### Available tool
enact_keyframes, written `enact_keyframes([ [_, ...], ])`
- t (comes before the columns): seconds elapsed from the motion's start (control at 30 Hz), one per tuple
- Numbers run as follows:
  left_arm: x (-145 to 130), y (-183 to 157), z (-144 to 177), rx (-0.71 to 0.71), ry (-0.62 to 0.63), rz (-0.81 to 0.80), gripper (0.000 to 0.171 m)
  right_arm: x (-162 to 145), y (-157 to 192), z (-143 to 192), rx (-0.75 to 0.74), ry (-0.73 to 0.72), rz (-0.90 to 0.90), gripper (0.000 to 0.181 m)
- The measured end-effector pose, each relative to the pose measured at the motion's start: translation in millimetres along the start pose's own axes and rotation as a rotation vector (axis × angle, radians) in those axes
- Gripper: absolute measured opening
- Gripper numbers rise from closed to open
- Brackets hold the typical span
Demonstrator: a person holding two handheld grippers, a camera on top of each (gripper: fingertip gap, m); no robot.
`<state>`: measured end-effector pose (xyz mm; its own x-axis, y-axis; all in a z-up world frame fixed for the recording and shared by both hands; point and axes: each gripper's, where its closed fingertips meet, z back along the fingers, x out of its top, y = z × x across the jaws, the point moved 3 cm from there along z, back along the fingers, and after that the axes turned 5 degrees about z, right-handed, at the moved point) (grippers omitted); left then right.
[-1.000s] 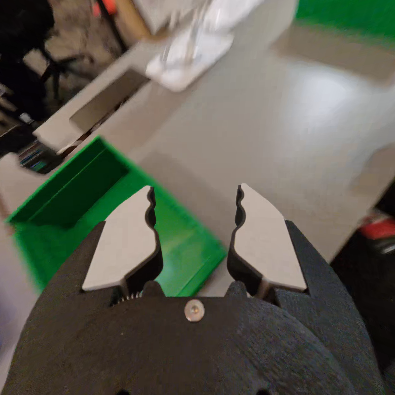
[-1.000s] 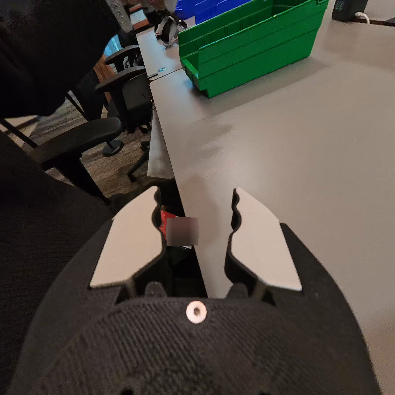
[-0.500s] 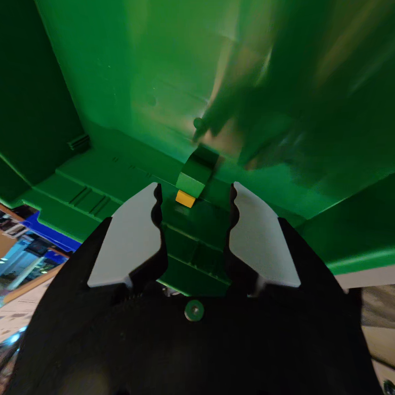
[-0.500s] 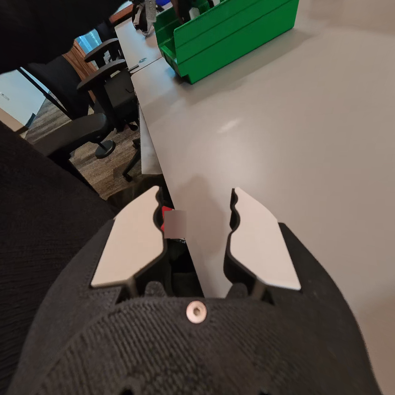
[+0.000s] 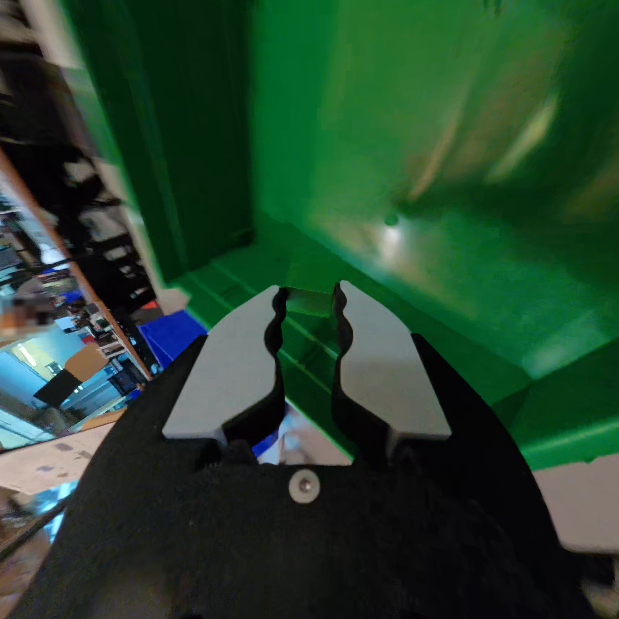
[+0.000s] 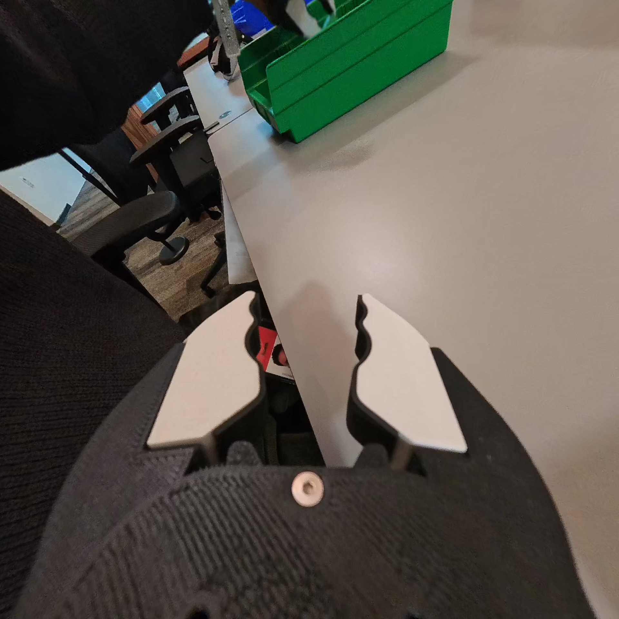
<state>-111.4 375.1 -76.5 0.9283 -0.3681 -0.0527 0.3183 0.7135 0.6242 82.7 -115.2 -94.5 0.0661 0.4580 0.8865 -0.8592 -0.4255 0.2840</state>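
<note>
Grey counter (image 6: 469,234) in an office with swivel chairs (image 6: 157,214) off its left edge. Far across it, green bin (image 6: 351,77). Inside that bin, left hand-held gripper (image 5: 308,293) pinching small green block (image 5: 308,303) at the very fingertips, close to the bin's floor and near wall (view blurred, so contact with the floor unclear). Shallow hold: best kept square and firm, lifted straight to clear the wall. Right hand-held gripper (image 6: 306,298) spread, holding nothing, over the counter's near-left edge, well apart from the bin.
</note>
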Motion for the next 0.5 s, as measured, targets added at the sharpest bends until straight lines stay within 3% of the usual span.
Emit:
enact_keyframes([
  [0.07,22.9,11.9,36.9,0.072,-0.223,0.173,0.03,0.3,0.7,0.3,0.001,-0.001,0.005,0.055],
  [0.13,53.7,14.5,85.2,0.061,-0.522,0.377,0.029,-0.9,1.9,-0.5,0.006,0.002,0.006,0.054],
  [0.23,98.9,-2.7,160.8,-0.097,-0.914,0.608,0.029,-1.2,3.7,-3.0,0.014,0.007,0.011,0.054],
  [0.3,129.3,-25.4,206.3,-0.295,-1.142,0.742,0.029,5.6,3.1,-5.1,0.005,-0.007,0.027,0.054],
  [0.4,176.4,-74.8,241.1,-0.667,-1.318,0.877,0.029,29.4,5.0,-5.5,-0.009,-0.083,0.062,0.056],
  [0.5,221.0,-135.8,237.4,-0.954,-1.306,0.917,0.028,51.0,7.7,-0.3,-0.016,-0.198,0.068,0.058],
])
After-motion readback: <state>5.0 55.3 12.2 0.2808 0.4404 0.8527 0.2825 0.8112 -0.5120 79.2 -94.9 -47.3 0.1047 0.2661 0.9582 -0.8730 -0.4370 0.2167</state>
